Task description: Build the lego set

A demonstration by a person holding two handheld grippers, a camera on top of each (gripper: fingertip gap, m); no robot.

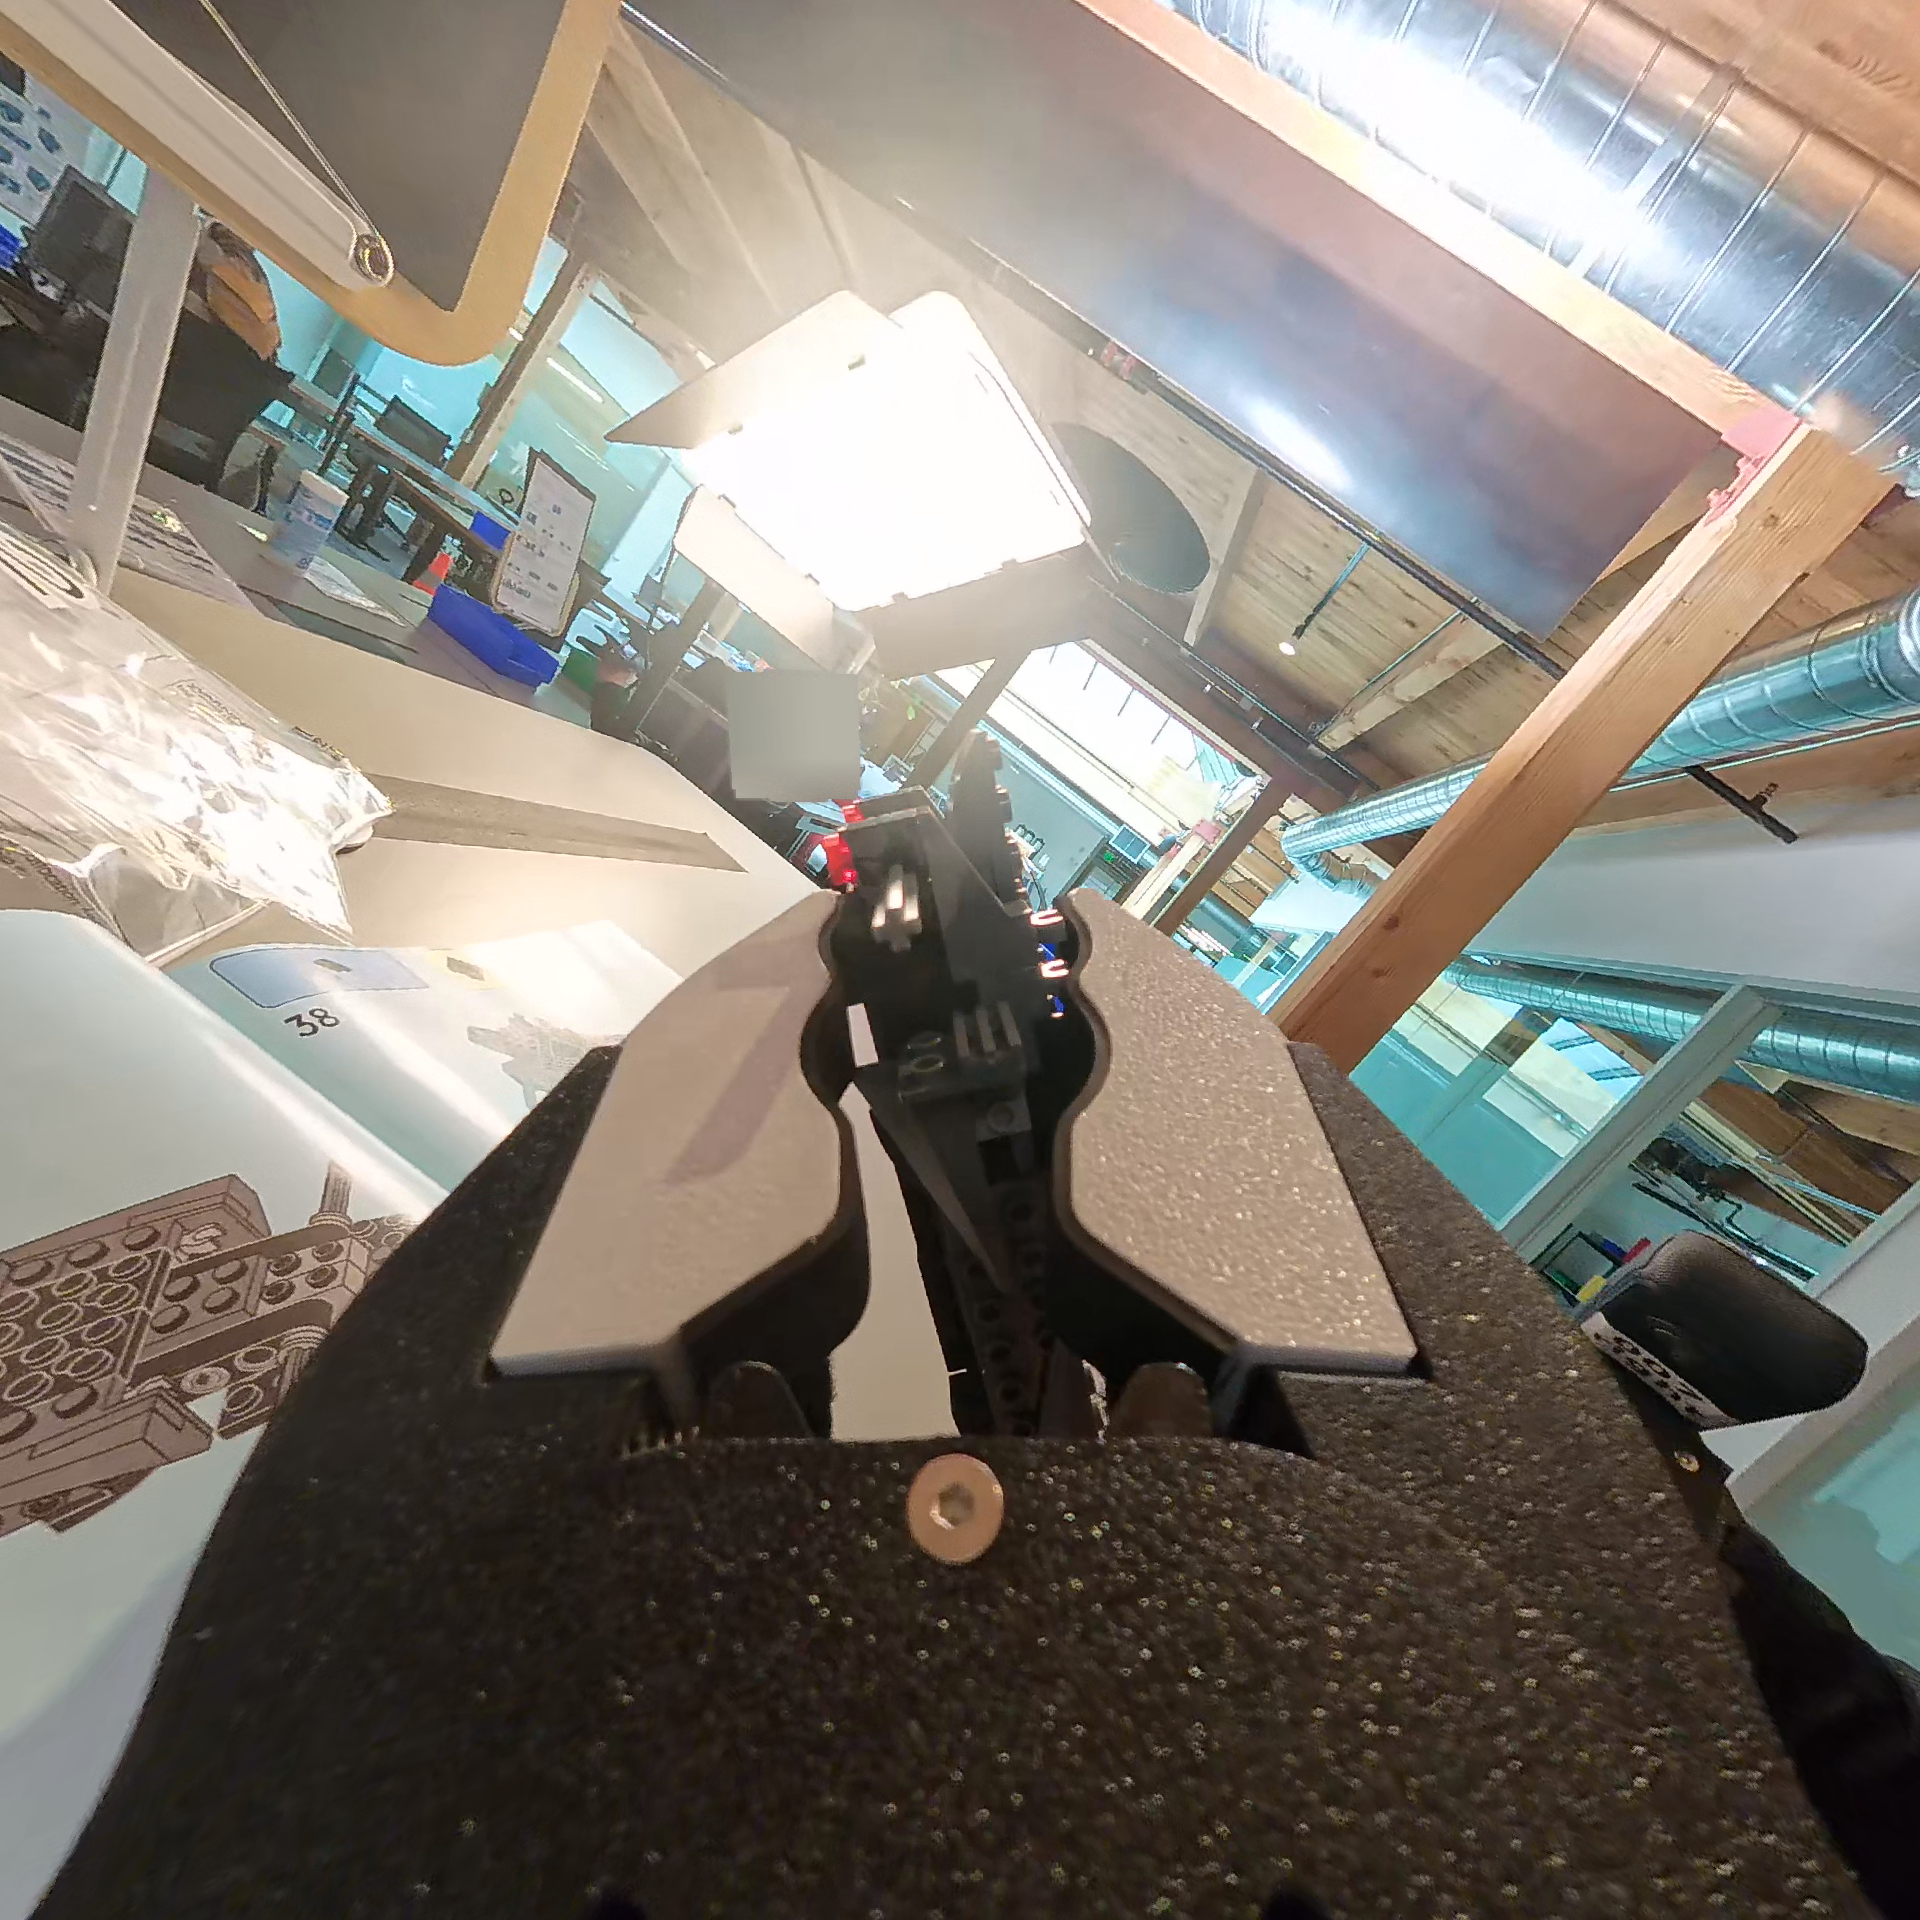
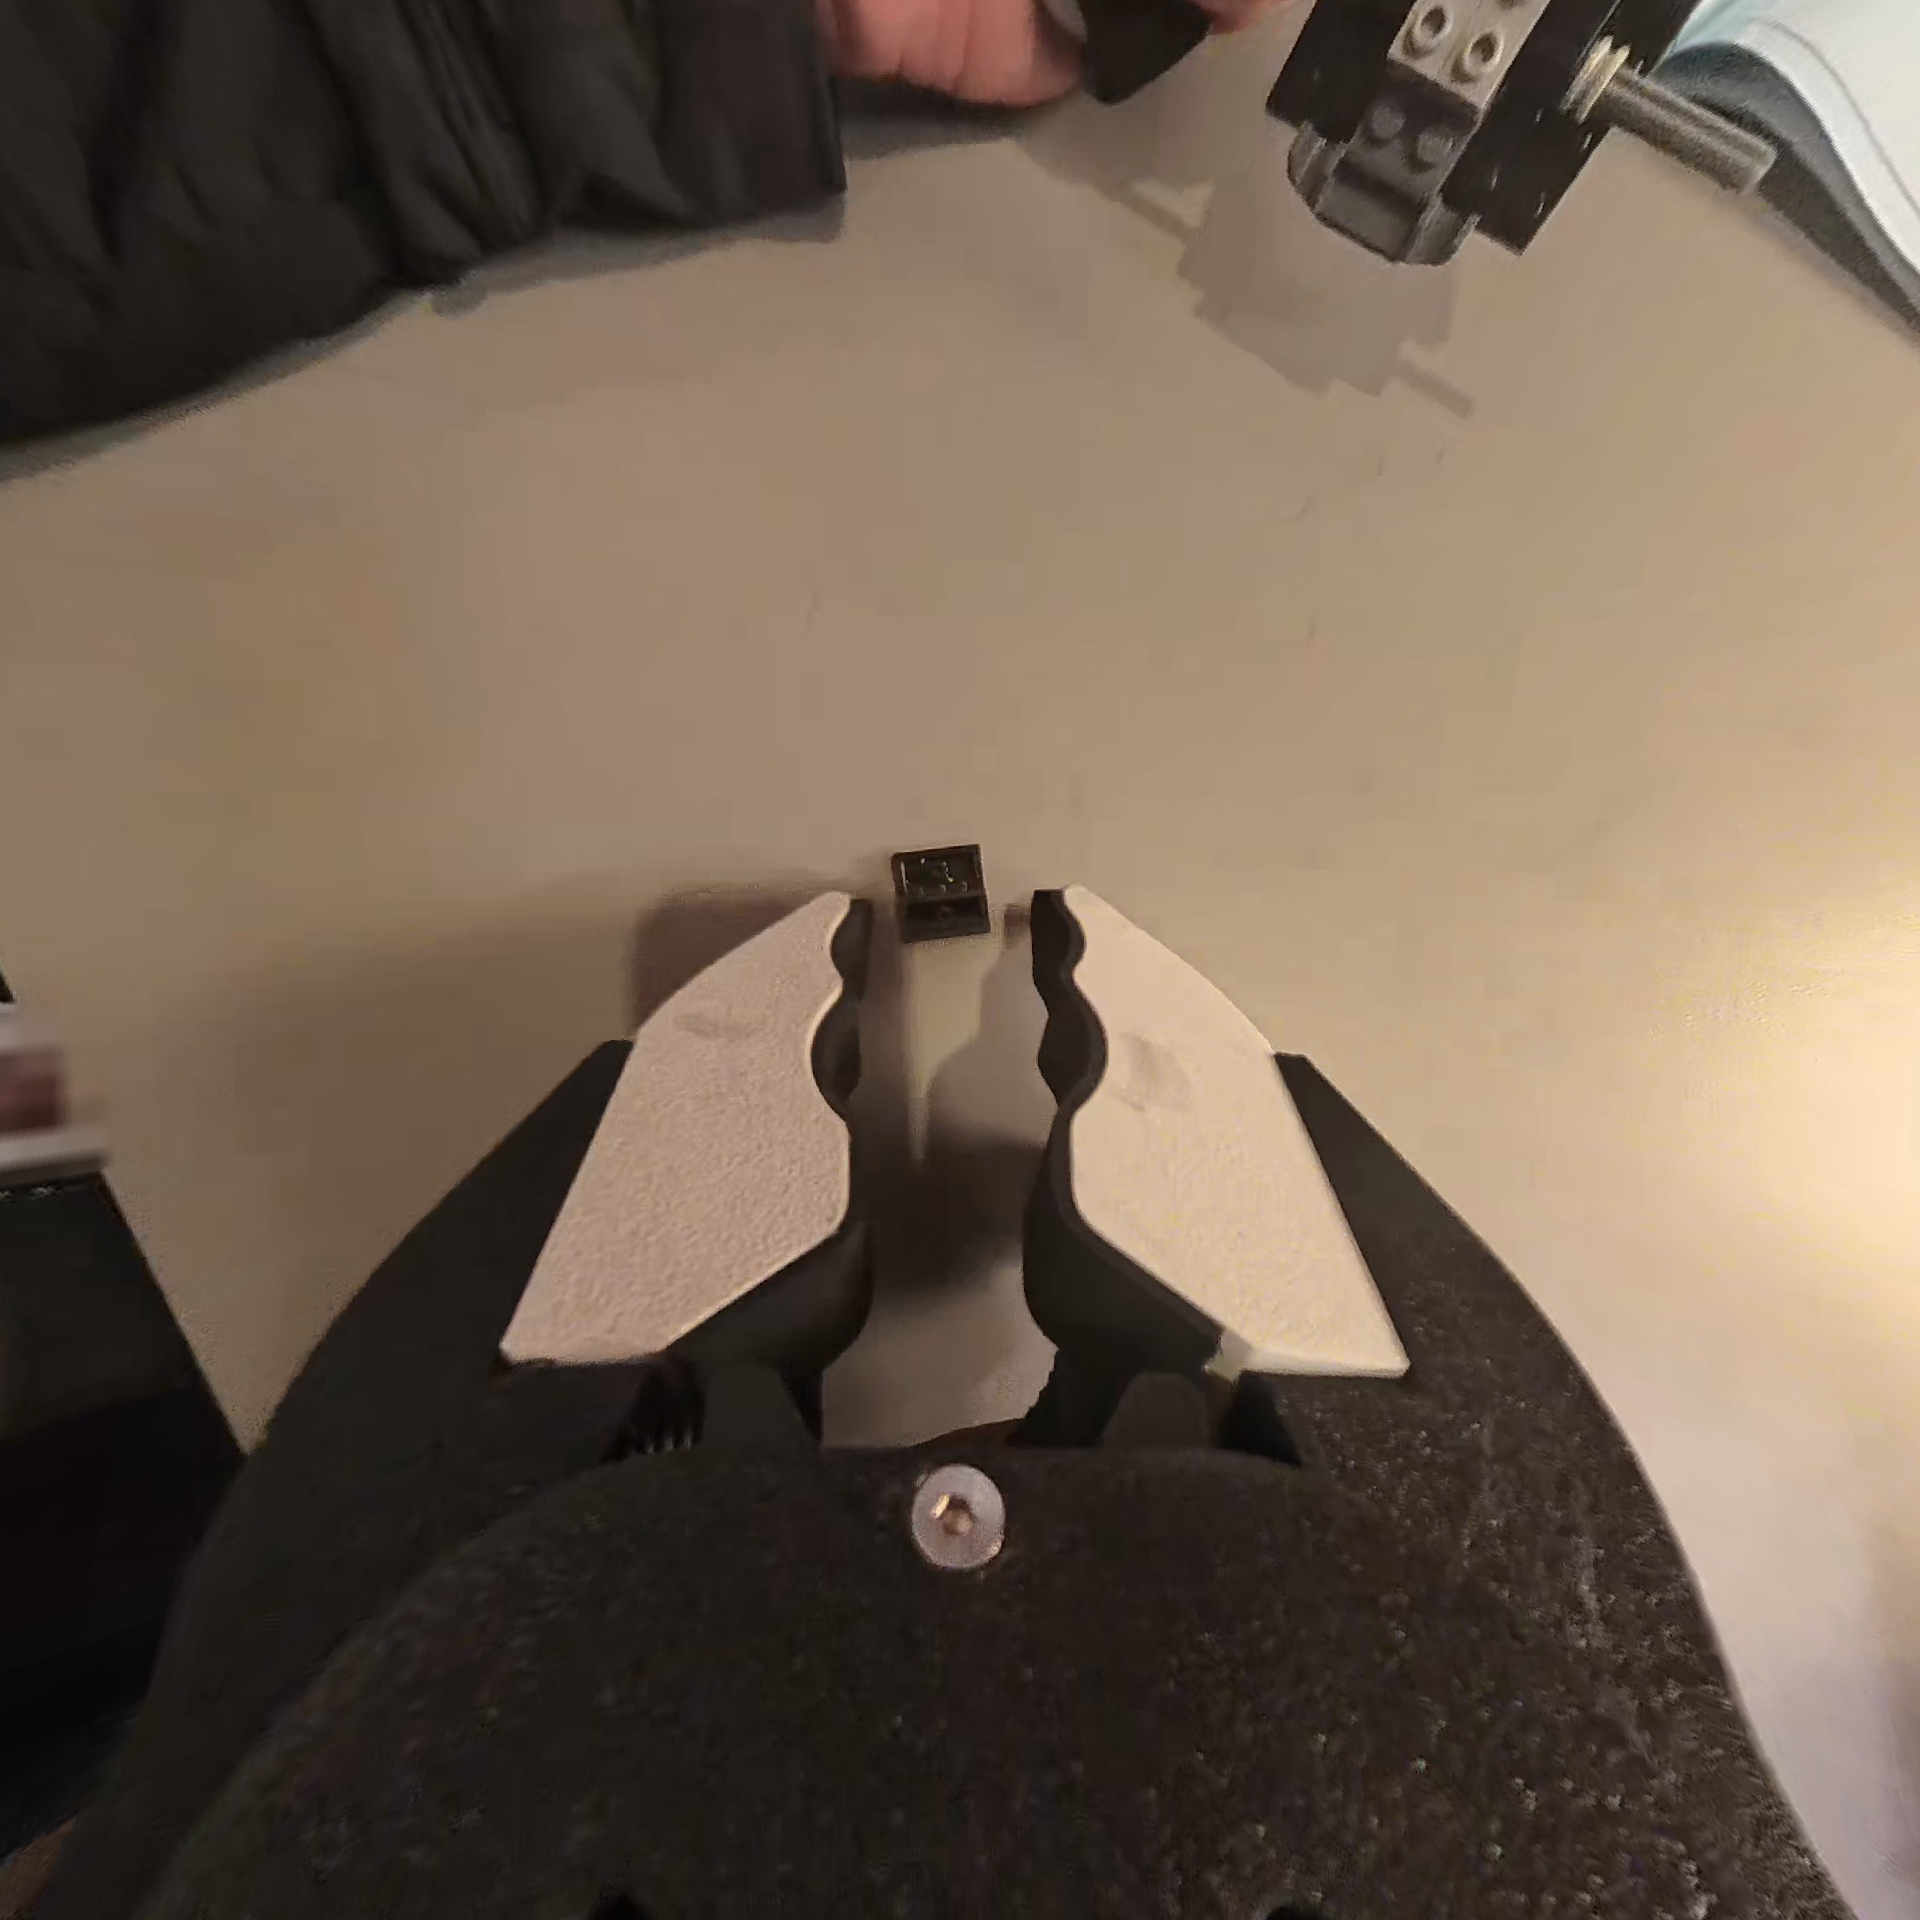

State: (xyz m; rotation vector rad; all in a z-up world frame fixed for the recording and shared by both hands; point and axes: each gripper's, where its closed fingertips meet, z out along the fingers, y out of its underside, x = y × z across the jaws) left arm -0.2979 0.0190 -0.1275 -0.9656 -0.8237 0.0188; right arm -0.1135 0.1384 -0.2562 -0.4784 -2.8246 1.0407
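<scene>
— What did the left tool (image 1: 951, 935) have?
— It was clamped on a black brick assembly (image 1: 935, 997) with red bits, both pads pressed against it, lifted above the table (image 2: 1039, 623) beside an open instruction booklet (image 1: 260, 1091) near the table's left edge.
— And the right tool (image 2: 943, 914)?
— Partly open and holding nothing. A small black brick (image 2: 938, 894) lay on the table just ahead of its tips, clear of both pads.
— So how far along?
— I'd judge the build half-made, that brick not yet gripped.
</scene>
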